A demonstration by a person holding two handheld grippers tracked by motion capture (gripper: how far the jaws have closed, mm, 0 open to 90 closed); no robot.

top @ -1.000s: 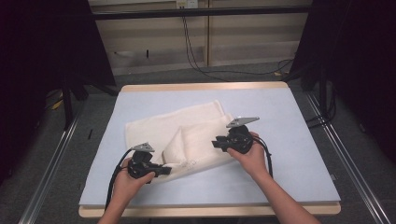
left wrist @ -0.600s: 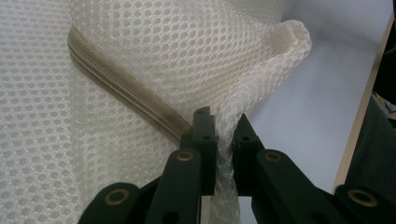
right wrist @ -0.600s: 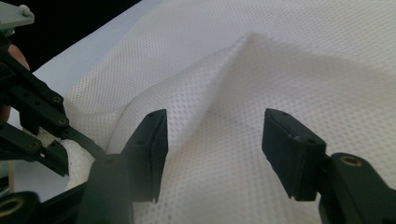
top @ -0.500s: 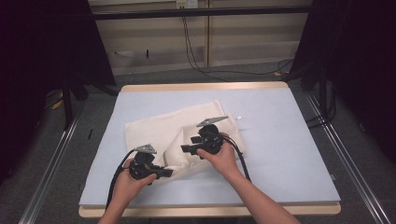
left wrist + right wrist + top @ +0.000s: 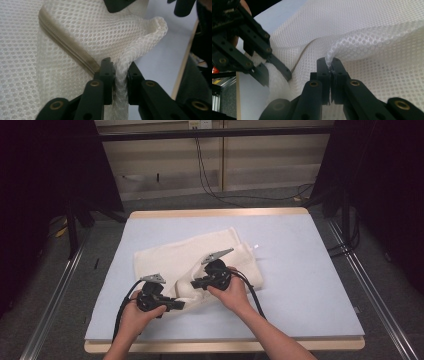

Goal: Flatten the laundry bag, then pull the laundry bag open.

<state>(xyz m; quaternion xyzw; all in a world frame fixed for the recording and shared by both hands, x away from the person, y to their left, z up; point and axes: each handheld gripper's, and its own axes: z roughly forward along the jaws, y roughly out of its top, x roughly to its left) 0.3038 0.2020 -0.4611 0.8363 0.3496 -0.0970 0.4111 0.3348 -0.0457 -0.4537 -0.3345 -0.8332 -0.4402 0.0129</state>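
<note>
A light blue table top with a pale wooden edge is seen from the high view, and a crumpled cream-white mesh laundry bag is laid across its middle, left of centre. At the left, the left gripper is held low by the left hand at the near edge of the mesh laundry bag, close to the table's front edge. In the left gripper view, a gathered fold of the mesh is pinched between the two black jaws, which have just been opening a little yet are seen pressed against the fabric; a beige zipper is run diagonally across the netting down to the left jaw. A bare strip of the table top is shown to the right of the fold. Further right in the high view, the right gripper is held by the right hand over the middle of the bag, near the left gripper but apart from it. In the right gripper view, the jaws are brought fully together on a raised ridge of the mesh, which is drawn up into a peak above their tips; the left gripper is seen further off at the left, set into the same fabric
</note>
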